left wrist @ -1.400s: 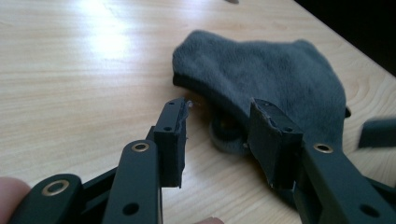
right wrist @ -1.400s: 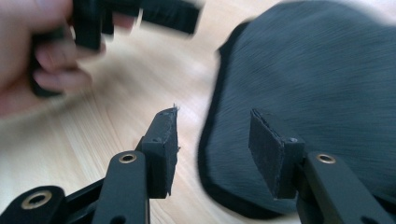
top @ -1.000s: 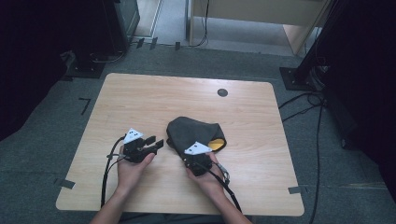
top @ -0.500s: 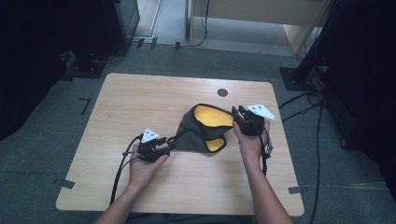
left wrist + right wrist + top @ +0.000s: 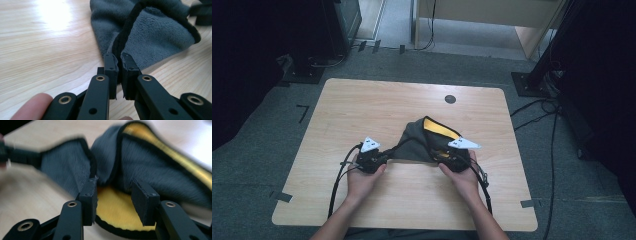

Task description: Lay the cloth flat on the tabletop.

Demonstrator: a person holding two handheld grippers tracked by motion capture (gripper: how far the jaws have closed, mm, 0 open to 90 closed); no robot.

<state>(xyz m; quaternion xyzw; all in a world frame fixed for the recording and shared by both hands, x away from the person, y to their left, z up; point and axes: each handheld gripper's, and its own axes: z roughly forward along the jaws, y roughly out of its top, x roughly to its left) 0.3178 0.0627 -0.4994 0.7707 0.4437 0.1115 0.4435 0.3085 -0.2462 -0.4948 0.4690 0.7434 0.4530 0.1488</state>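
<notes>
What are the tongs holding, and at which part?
The left tongs pinch the grey cloth by its black edge; the right tongs hold nothing.

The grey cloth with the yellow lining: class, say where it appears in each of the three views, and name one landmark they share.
High view: grey cloth lies at table centre, stretched between both grippers.
Left gripper view: upper right, its black-trimmed corner pinched in the jaws.
Right gripper view: across the upper half, yellow lining between the open jaws.
Shared landmark: the cloth's black edging.
</notes>
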